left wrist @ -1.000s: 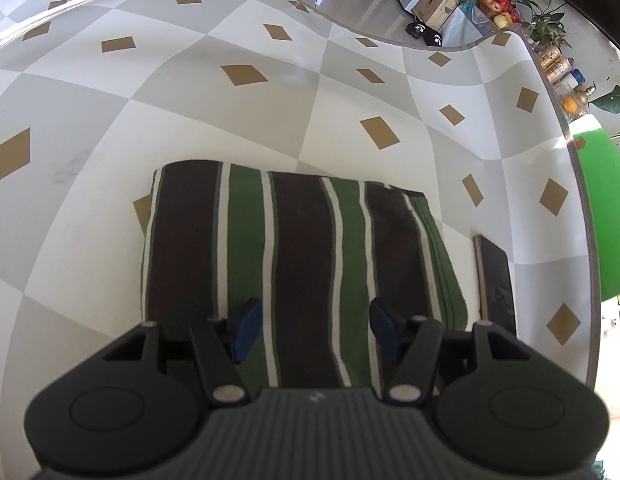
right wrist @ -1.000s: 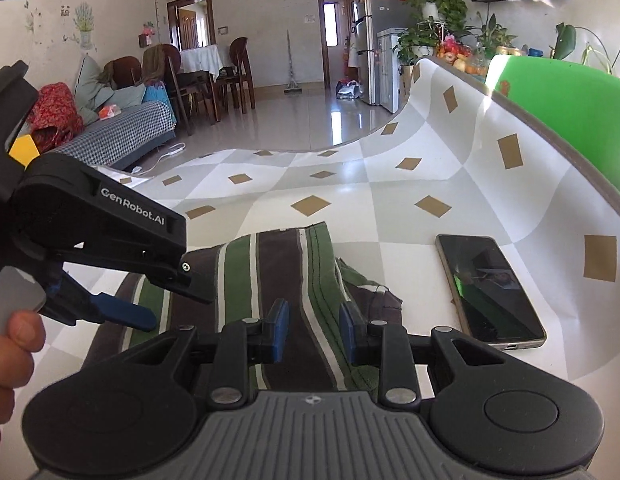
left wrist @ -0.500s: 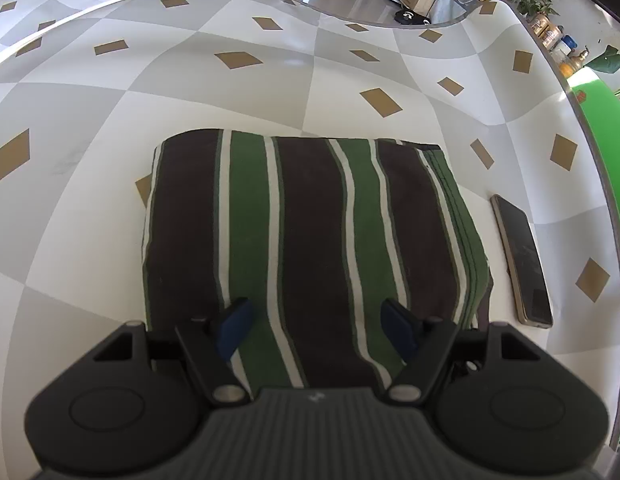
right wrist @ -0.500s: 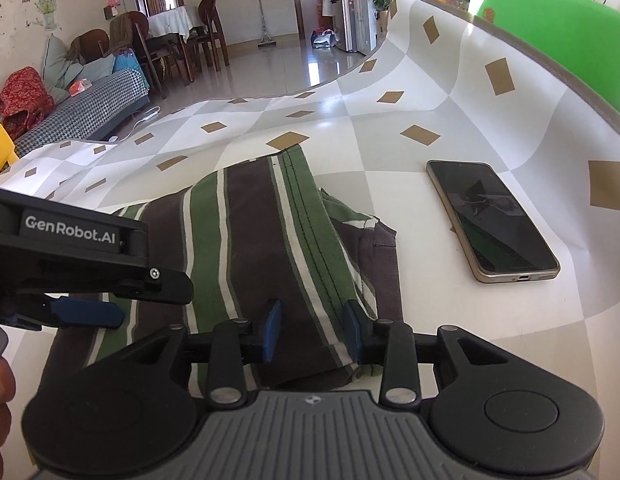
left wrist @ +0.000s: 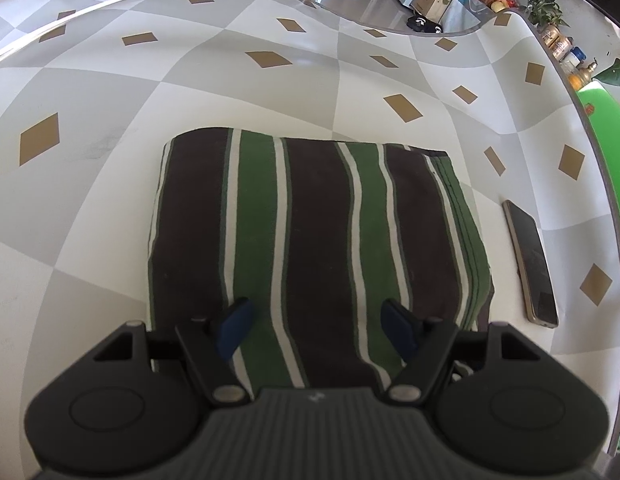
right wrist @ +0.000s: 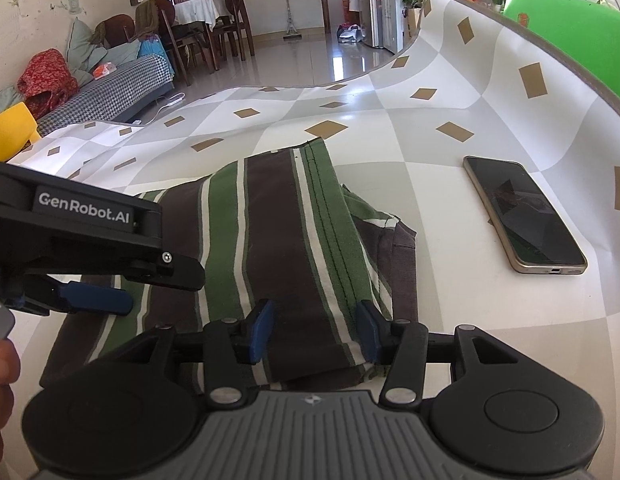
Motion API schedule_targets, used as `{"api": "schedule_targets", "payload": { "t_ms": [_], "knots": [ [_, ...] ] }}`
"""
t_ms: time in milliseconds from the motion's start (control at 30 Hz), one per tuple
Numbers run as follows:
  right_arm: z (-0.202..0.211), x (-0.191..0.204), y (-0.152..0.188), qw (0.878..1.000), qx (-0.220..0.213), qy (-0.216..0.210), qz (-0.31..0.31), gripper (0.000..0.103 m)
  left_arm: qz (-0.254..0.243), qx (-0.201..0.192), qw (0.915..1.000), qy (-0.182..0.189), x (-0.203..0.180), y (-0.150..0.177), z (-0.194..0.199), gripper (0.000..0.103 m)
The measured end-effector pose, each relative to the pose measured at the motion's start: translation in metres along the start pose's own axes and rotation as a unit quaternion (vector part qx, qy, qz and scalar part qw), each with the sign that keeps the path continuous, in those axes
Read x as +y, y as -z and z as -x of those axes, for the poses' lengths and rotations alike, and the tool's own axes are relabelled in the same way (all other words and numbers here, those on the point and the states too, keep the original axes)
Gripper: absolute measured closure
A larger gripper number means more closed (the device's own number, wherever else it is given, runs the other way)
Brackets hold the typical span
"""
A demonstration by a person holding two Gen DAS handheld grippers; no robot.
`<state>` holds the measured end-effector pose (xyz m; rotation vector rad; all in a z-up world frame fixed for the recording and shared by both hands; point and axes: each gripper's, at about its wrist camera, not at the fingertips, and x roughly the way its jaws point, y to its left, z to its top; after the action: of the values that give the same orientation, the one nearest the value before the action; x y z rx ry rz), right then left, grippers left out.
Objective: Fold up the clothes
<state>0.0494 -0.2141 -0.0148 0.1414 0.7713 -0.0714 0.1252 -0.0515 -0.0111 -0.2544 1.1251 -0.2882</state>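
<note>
Clothes (left wrist: pixel 310 240) with green, brown and white stripes lie folded in a neat block on the checked surface (left wrist: pixel 90 220). A phone (left wrist: pixel 529 264) lies flat just beside the block, not touching it. The left gripper (left wrist: pixel 315 326) hangs over the near edge, jaws wide, holding nothing. The right gripper (right wrist: pixel 315 330) is over the block's corner, its jaws opening, with cloth between them but not pinched.
</note>
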Motion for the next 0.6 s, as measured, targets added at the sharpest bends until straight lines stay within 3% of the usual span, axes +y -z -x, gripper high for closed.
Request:
{"api": "schedule_targets", "payload": {
  "t_ms": [600],
  "knots": [
    [0.007, 0.049, 0.016, 0.992, 0.031, -0.108, 0.060, 0.055, 0.033, -0.023, 0.9985, -0.038, 0.068, 0.000, 0.027, 0.033]
  ]
}}
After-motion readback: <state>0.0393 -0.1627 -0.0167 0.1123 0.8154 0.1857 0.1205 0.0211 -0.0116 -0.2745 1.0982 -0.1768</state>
